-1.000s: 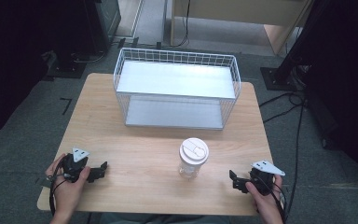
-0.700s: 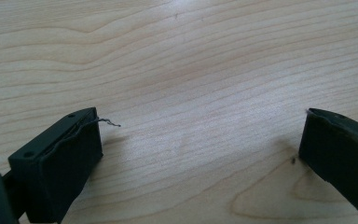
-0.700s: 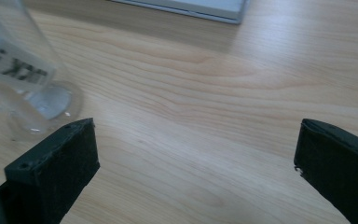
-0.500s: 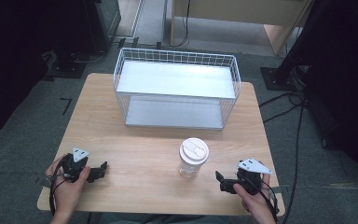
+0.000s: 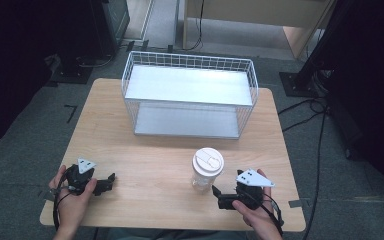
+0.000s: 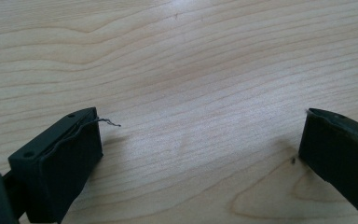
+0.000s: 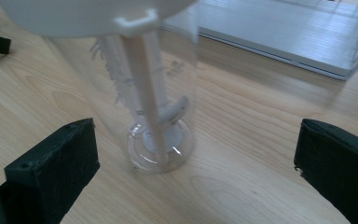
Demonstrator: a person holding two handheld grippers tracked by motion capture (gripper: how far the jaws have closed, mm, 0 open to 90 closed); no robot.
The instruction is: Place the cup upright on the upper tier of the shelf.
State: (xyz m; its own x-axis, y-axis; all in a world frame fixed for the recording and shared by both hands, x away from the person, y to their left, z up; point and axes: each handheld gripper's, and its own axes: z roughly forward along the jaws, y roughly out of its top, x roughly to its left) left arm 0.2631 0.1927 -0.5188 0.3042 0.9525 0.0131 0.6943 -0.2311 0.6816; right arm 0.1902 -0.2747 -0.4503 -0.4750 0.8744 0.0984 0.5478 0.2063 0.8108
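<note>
A clear plastic cup (image 5: 206, 172) with a white lid stands upright on the wooden table (image 5: 150, 165), right of the middle. My right gripper (image 5: 216, 196) sits just in front of and to the right of it, open. In the right gripper view the cup (image 7: 154, 107) rises between and a little beyond the two spread jaws, apart from both, with a white stick inside it. My left gripper (image 5: 111, 181) rests near the table's front left corner, held by a hand, open over bare wood (image 6: 191, 93).
A white wire basket (image 5: 190, 95) with a flat white shelf stands at the back middle of the table; its lower edge (image 7: 279, 46) lies beyond the cup. Cables run over the grey floor at the right. Bare wood lies between the two grippers.
My right gripper has slid left from the table's front right corner toward the cup. The left gripper and the cup have stayed put.
</note>
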